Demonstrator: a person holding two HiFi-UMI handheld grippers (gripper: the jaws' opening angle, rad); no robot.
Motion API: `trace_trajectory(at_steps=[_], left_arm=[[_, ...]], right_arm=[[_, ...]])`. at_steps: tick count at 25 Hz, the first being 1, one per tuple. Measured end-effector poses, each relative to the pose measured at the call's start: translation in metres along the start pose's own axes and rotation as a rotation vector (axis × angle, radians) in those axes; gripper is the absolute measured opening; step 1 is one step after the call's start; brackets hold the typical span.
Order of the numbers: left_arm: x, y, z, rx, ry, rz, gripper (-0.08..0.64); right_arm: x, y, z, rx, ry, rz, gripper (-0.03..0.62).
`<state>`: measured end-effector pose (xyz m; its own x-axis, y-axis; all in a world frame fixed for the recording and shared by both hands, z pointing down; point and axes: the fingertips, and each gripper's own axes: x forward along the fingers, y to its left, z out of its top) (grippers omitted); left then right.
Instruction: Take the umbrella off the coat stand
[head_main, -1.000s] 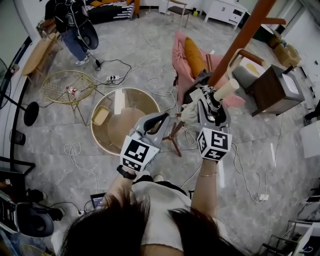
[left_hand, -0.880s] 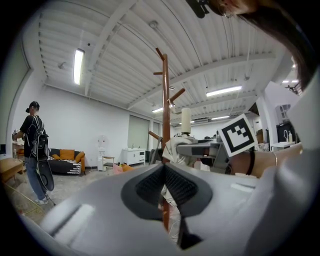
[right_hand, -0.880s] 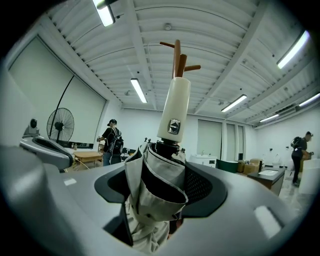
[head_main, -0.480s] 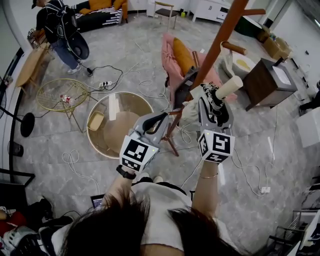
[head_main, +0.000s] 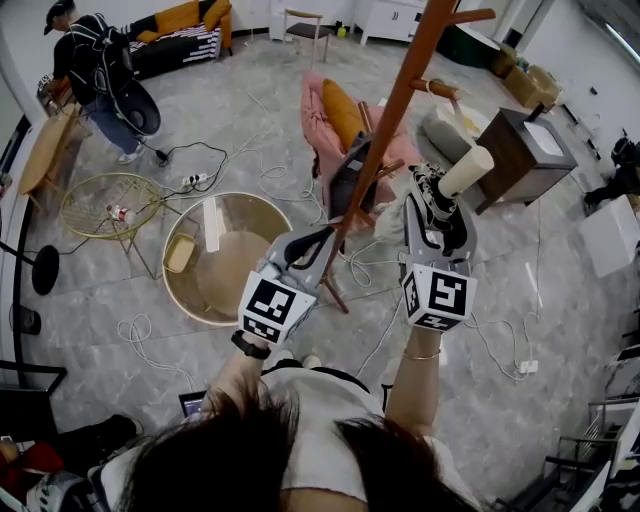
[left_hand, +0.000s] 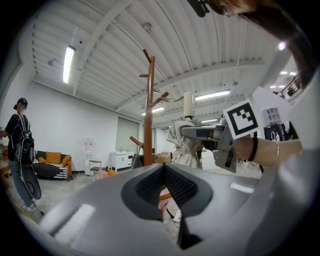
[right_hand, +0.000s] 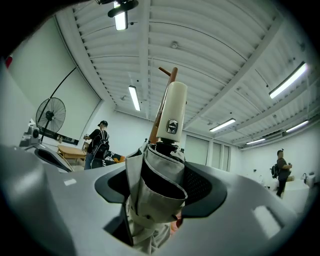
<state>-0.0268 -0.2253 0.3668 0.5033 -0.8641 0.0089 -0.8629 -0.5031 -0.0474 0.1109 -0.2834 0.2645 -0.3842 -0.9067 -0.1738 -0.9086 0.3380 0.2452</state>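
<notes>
**Head view:** right gripper (head_main: 438, 215) clenched on folded umbrella (head_main: 463, 172), right of centre, cream handle pointing to upper right. Umbrella sits right of coat stand (head_main: 386, 128) pole, apart from it. Left gripper (head_main: 320, 238) at centre, crossing pole in picture, jaws together, empty.

**Left gripper view:** own jaws closed on nothing. Umbrella right of stand, we see no peg touching it.

**Right gripper view:** grey fabric pinched between pads, handle above.

We judge: lift-off step, nearly finished. Next move calls for carrying umbrella clear of pegs with firm grip, because soft fabric may slip.
</notes>
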Motion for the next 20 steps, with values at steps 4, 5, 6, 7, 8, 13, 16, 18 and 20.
trace_trajectory(at_steps=[4,5,6,7,8,13,16,18,20], left_arm=[[0.005,-0.008,0.004,0.000,-0.012,-0.034,0.058],[0.006,-0.011,0.006,-0.001,-0.019,-0.041,0.058],[0.008,-0.014,0.006,0.000,-0.024,-0.047,0.058],[0.008,-0.018,0.005,0.002,-0.025,-0.051,0.058],[0.009,-0.021,0.004,0.003,-0.021,-0.055,0.058],[0.011,-0.032,0.004,0.008,-0.016,-0.075,0.058],[0.013,-0.037,0.006,0.007,-0.031,-0.092,0.058],[0.016,-0.042,0.005,0.002,-0.023,-0.104,0.058],[0.019,-0.049,0.004,-0.002,-0.016,-0.117,0.058]], right_arm=[[-0.008,-0.007,0.010,-0.012,-0.017,-0.023,0.278],[-0.012,-0.009,0.011,-0.015,-0.019,-0.029,0.278],[-0.015,-0.011,0.012,-0.019,-0.020,-0.035,0.278],[-0.020,-0.014,0.012,-0.022,-0.020,-0.041,0.278],[-0.024,-0.016,0.012,-0.025,-0.020,-0.047,0.278],[-0.040,-0.026,0.013,-0.034,-0.010,-0.075,0.278],[-0.049,-0.029,0.012,-0.050,0.002,-0.089,0.278],[-0.056,-0.033,0.009,-0.056,0.014,-0.099,0.278],[-0.064,-0.039,0.000,-0.052,0.032,-0.115,0.278]])
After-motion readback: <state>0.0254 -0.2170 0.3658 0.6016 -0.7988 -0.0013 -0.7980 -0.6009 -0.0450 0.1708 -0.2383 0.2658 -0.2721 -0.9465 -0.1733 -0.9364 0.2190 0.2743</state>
